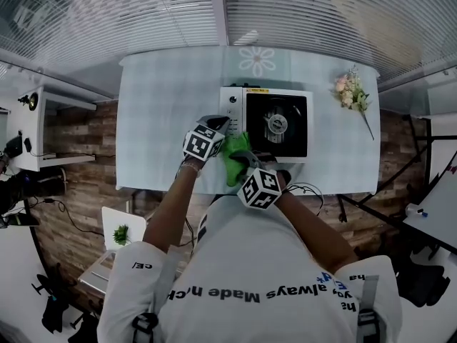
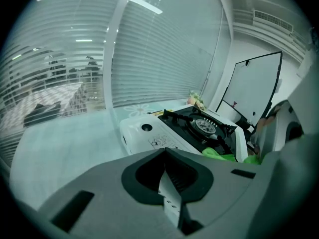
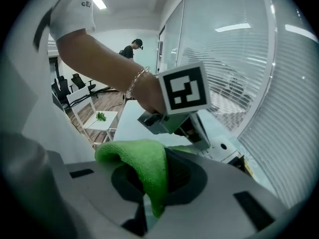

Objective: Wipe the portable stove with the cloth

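green cloth [image 3: 143,169] is pinched by the right gripper [image 3: 145,207] beside the portable stove [image 1: 233,107]; the left gripper [image 2: 170,195] is seen pressed together.

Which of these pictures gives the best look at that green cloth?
The right gripper view: the green cloth fills the foreground, pinched in the right gripper. The head view shows a small green patch by the stove; the left gripper view shows only a sliver.
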{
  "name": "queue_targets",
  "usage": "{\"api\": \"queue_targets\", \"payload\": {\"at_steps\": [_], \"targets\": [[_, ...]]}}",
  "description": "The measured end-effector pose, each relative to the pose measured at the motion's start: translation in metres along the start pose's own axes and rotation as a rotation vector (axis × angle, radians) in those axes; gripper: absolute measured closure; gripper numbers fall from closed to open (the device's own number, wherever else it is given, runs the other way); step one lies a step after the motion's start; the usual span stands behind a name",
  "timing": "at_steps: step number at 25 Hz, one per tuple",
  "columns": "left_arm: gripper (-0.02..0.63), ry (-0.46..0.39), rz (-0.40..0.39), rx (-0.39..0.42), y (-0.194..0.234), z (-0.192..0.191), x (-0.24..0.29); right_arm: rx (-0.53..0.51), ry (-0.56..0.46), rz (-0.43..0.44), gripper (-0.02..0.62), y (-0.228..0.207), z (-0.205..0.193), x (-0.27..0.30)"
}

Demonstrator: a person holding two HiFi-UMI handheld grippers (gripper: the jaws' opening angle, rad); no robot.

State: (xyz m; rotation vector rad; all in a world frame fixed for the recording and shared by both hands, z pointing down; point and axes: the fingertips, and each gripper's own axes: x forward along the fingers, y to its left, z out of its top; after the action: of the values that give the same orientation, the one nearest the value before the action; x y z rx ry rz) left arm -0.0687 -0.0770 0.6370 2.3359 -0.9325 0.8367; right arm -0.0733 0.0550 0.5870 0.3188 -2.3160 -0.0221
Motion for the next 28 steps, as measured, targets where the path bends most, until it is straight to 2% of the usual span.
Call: {"api": "queue_targets", "payload": {"at_steps": [6,11,16,20,28], "targets": [[0.594,0.003,0.002,0.011,-0.001,0.001,0.001,0.047,0.009,0.054,0.569,0.031,-0.016,0.026],[0.594,0.006,0.001,0.017,0.000,0.001,0.001,0.038,0.000,0.057,0.569,0.040,-0.019,0.037],[0.594,0.009,0.003,0.013,-0.001,0.001,-0.001,-0.016,0.022,0.094,0.569,0.059,-0.025,0.045],[0.594,0.014,0.008,0.019,-0.001,0.002,-0.001,0.008,0.063,0.113,0.569,0.067,-0.038,0.055],[0.594,0.028,0.013,0.041,-0.001,0.001,0.001,0.062,0.086,0.077,0.569,0.060,-0.063,0.053]]}}
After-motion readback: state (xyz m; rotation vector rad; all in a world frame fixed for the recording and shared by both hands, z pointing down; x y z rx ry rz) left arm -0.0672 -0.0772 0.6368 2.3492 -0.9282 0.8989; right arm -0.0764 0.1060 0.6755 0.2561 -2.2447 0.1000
